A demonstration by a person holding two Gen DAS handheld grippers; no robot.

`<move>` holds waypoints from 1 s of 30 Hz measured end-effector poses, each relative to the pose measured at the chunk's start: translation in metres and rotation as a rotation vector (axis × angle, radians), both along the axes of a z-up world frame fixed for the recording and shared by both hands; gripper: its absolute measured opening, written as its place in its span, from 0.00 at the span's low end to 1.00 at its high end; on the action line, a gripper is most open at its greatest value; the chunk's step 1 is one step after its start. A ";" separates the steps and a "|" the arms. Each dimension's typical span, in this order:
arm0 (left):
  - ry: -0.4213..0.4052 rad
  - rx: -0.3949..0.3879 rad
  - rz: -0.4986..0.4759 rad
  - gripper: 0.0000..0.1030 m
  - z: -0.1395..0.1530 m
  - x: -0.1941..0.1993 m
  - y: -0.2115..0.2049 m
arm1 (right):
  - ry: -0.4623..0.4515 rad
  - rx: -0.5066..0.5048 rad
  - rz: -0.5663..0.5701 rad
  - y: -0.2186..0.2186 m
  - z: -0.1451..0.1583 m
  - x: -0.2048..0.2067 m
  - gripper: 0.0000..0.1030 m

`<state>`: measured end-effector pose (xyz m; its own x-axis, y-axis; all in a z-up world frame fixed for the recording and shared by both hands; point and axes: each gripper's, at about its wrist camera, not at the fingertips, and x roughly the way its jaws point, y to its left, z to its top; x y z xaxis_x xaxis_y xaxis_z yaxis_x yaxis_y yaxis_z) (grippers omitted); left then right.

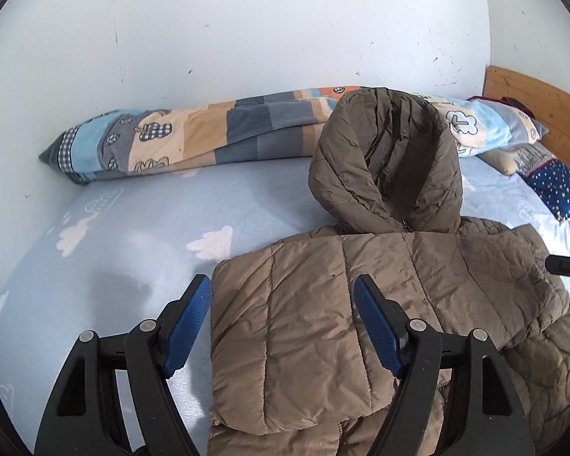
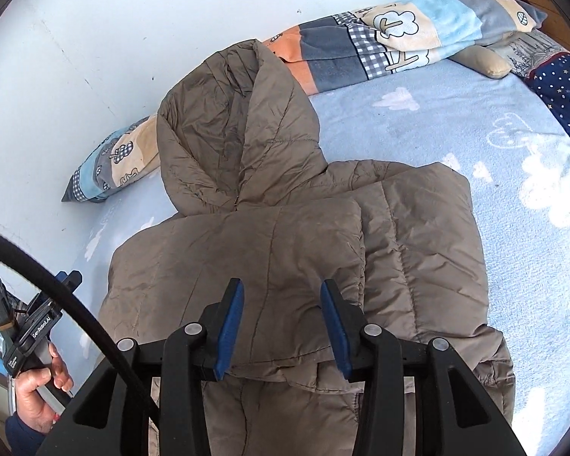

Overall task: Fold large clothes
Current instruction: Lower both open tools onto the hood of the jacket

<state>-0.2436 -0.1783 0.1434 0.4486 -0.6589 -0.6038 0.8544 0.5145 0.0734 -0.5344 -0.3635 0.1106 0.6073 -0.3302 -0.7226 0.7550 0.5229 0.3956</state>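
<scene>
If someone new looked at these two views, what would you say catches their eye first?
First, the brown puffer jacket lying on the pale blue bed sheet, its sides folded in over the front and its hood propped up toward the wall. Behind it a rolled patchwork quilt runs along the wall. In front, the left gripper and right gripper hover open over the jacket, holding nothing.

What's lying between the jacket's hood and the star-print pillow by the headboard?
Only bare blue cloud-print sheet lies between the hood and the star-print pillow. The right wrist view shows it best; the patchwork quilt runs behind, along the wall.
</scene>
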 end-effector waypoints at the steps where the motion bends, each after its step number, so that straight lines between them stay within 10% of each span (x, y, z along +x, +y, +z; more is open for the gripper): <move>1: -0.012 0.004 -0.003 0.74 0.000 -0.002 -0.001 | 0.004 -0.003 -0.001 0.000 0.000 0.000 0.44; 30: 0.063 0.034 0.004 0.74 -0.005 0.015 -0.004 | 0.021 -0.026 0.034 0.015 0.033 -0.014 0.45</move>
